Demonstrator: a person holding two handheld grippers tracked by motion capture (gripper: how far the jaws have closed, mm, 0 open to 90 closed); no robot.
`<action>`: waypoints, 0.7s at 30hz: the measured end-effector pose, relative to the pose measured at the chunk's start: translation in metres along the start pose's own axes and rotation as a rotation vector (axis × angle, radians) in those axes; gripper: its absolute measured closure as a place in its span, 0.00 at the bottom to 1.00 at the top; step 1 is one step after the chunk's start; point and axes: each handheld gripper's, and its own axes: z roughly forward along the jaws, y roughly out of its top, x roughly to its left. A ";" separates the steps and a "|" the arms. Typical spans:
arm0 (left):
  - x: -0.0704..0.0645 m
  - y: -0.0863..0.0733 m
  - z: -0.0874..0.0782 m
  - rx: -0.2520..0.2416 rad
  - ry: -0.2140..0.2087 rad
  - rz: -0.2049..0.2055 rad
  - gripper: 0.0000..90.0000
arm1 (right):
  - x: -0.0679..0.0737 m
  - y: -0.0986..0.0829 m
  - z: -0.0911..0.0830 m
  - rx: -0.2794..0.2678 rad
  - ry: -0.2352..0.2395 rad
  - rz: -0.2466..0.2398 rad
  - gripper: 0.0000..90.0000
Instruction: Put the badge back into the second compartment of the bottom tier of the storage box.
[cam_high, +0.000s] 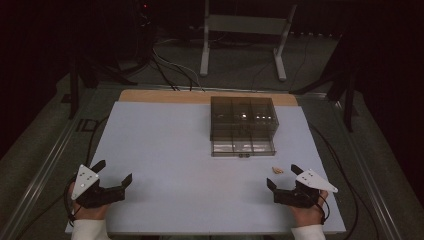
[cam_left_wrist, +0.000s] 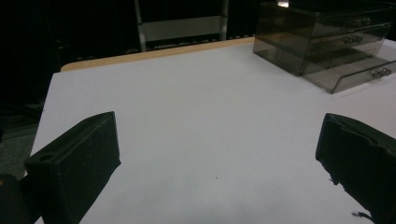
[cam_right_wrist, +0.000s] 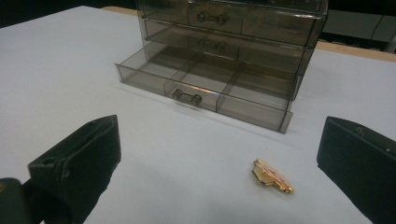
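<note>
Your left gripper (cam_high: 116, 172) rests at the near left corner of the white table (cam_high: 160, 150), jaws spread wide with nothing between them; in the left gripper view the two black jaws stand far apart over bare tabletop, and the wooden strip (cam_left_wrist: 154, 52) along the far edge runs behind them; your left hand (cam_high: 85, 210) wraps the gripper body from below, white sleeve at the bottom of the high view. Moving right, a smoky transparent drawer unit (cam_high: 243, 120) sits toward the far middle of the table, its lowest drawer (cam_right_wrist: 205, 91) pulled out toward you and divided into compartments, a small metal handle (cam_right_wrist: 187, 97) on its front; the upper drawers are pushed in. Further right, a small gold-coloured trinket (cam_right_wrist: 272, 176) lies flat on the table, apart from the drawer's front and nearer to you, just beside your right gripper (cam_high: 283, 176); that gripper too has its jaws spread wide and holds nothing, the trinket lying ahead between their lines without touching either; your right hand (cam_high: 309, 207) grips it at the near right corner.
</note>
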 end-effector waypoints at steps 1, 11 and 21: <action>0.000 0.000 0.000 -0.001 -0.001 -0.001 0.00 | 0.000 0.000 -0.001 0.002 -0.003 -0.002 0.00; 0.002 -0.001 0.002 0.004 0.009 -0.008 0.00 | -0.003 0.007 -0.004 -0.003 -0.010 0.024 0.00; 0.004 -0.004 0.002 0.002 0.020 -0.026 0.00 | -0.012 0.020 -0.003 0.033 -0.015 0.053 0.00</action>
